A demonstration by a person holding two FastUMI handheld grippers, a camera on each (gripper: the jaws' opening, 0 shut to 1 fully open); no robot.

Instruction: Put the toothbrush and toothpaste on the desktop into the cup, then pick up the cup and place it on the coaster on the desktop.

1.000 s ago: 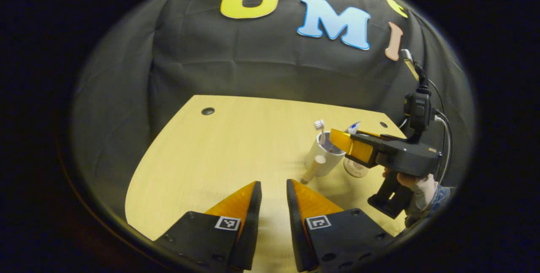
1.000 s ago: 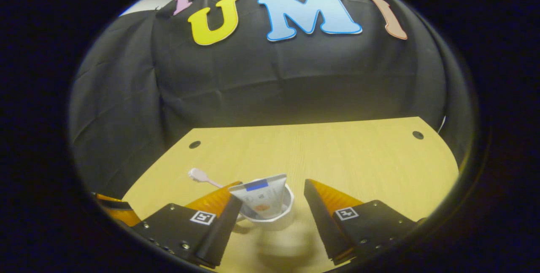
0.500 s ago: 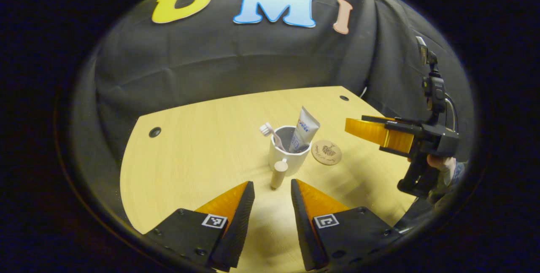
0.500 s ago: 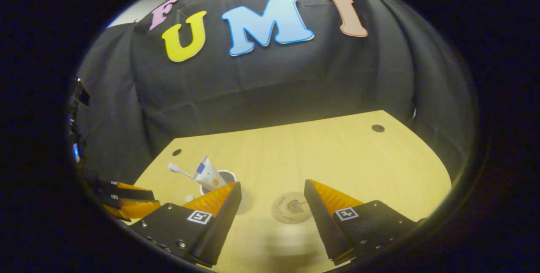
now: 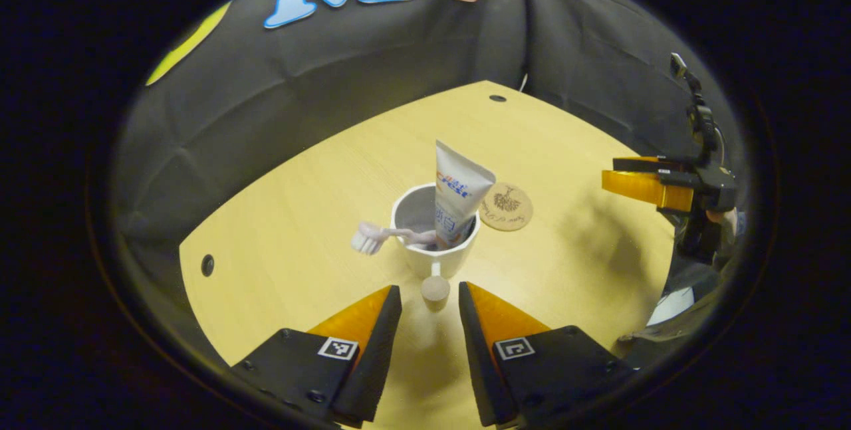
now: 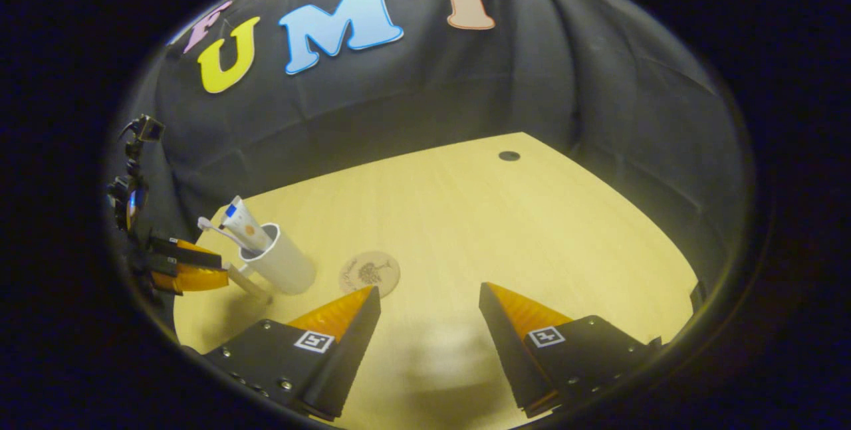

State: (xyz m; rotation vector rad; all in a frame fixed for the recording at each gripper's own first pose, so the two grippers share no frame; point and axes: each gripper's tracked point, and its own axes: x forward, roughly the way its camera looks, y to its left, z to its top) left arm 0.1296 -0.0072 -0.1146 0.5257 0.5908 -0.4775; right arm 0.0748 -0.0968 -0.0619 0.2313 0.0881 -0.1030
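Black cloth walls in a pale wooden surface (image 5: 319, 217) with small dark holes near its edges. Going left to right in the left gripper view, a pink toothbrush (image 5: 389, 236) leans out over the left rim of a white cup (image 5: 435, 244), its bristled head hanging outside. Inside the same cup a toothpaste tube (image 5: 457, 199) stands nearly upright, crimped end up. The cup rests on the surface with its wooden handle (image 5: 435, 288) pointing toward the camera. Just beside the cup on its right lies a round wooden coaster (image 5: 506, 206), apart from it and bare. The left tool (image 5: 429, 297) hangs low before the cup, released, its two orange fingers parted with the handle's end between their tips, touching neither. Far right, the right tool (image 5: 641, 184) hovers above the surface, a hand behind it.

Seen from the right gripper view, the left tool (image 6: 189, 270) sits at the far left, next the cup (image 6: 279, 260) with the toothbrush (image 6: 216, 230) and toothpaste tube (image 6: 241, 222) in it, then the coaster (image 6: 369, 273). The right tool (image 6: 429, 300) is released, fingers wide apart over bare surface (image 6: 505, 217).
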